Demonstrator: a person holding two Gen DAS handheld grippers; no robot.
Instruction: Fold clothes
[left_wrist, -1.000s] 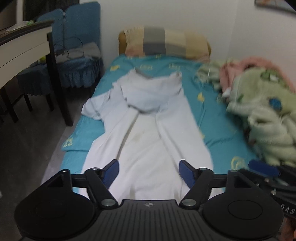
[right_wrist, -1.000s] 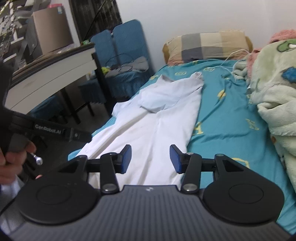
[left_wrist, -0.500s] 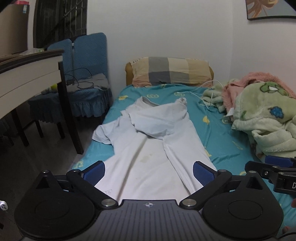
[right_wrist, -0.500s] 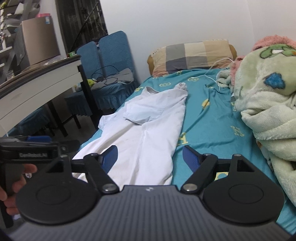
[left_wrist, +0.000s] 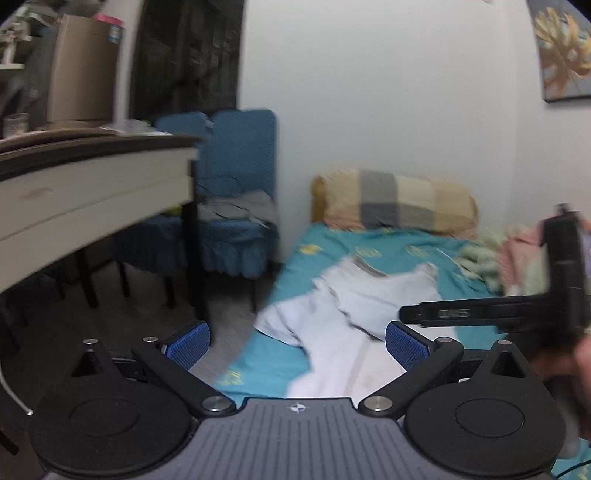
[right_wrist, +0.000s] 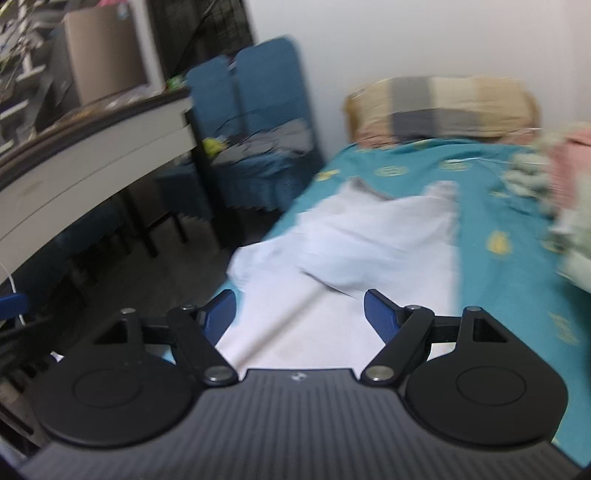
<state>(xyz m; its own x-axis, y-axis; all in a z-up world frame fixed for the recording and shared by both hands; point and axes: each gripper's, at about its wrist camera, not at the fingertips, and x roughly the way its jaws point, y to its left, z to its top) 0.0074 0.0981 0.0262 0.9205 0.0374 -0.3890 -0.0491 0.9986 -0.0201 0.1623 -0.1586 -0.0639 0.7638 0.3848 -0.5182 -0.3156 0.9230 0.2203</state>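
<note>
A white garment (left_wrist: 369, 306) lies spread lengthwise on the teal bed sheet (left_wrist: 332, 247), one sleeve hanging over the bed's left edge. The right wrist view shows the same white garment (right_wrist: 369, 236) on the teal sheet (right_wrist: 491, 218). My left gripper (left_wrist: 297, 345) is open, held above the bed's near left corner, nothing between its blue pads. My right gripper (right_wrist: 299, 308) is open too, over the garment's near half, empty. The right gripper's body (left_wrist: 517, 314) crosses the right side of the left wrist view, with a hand on it.
A plaid pillow (left_wrist: 395, 206) lies at the head of the bed. Crumpled blankets (right_wrist: 565, 192) pile along the right side. Left of the bed stand blue-covered chairs (left_wrist: 236, 192) and a white desk (left_wrist: 74, 206) with a cardboard box (left_wrist: 81, 70). A picture (left_wrist: 561, 48) hangs on the wall.
Both grippers have opened wider and pulled back and up from the garment. Both views have swung left, now showing more of the desk and chairs, with motion blur.
</note>
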